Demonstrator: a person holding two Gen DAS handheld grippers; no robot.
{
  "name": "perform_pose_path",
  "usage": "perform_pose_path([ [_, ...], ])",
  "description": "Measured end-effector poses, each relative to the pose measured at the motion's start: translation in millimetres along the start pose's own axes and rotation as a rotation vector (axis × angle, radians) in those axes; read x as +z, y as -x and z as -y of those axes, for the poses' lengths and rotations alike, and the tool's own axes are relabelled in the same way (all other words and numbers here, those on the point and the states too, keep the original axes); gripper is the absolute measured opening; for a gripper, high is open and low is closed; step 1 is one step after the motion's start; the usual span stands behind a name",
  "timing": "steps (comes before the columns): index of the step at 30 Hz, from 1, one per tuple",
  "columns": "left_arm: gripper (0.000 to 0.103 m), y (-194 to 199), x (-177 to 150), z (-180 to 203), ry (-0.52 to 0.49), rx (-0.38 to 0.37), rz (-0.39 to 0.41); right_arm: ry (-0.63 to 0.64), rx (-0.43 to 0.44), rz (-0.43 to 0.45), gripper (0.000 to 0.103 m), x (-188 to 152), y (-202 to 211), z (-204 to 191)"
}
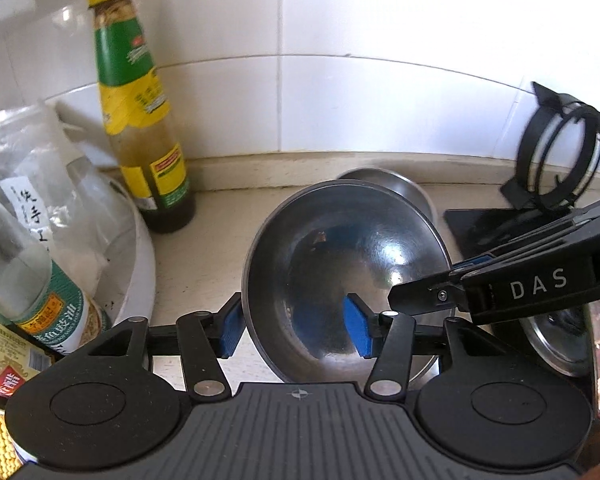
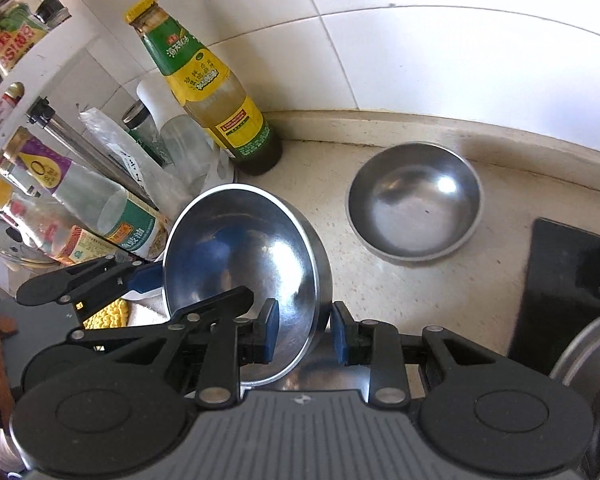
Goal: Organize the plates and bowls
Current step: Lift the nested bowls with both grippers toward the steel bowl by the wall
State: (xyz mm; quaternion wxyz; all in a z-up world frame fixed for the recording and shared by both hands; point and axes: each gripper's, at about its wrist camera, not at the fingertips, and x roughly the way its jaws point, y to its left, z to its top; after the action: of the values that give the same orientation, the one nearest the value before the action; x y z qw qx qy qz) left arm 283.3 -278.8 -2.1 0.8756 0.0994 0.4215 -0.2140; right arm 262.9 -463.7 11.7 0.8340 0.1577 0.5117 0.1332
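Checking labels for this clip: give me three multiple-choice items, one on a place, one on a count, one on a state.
1. Where does the level round steel bowl sit? A on the beige counter B on a black hob C in a sink
2. How many steel bowls show? A one B two C four
3. The right gripper is: A open and empty B shut on the tilted steel bowl C out of view
A: counter shows all around it. B: one level, one tilted. B: its pads clamp the rim.
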Motion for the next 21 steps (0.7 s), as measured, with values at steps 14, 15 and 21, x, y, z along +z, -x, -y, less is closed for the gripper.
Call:
perform_pose_path([
  [14,0.063,2,-17,32,-0.081,-0.066,-0.036,-0.075,-0.033,-0.042,0.046,-32,15,15],
  [15,0.063,1,-18,33,-0.086,-0.069,-0.042,-0.079,-0.035,-0.049,0.046,-34,14,17],
  [21,0.064,-4,-26,39,-0.107,-0.079,-0.074,-0.096,-0.037,-0.084,0.047,-45,10,21],
])
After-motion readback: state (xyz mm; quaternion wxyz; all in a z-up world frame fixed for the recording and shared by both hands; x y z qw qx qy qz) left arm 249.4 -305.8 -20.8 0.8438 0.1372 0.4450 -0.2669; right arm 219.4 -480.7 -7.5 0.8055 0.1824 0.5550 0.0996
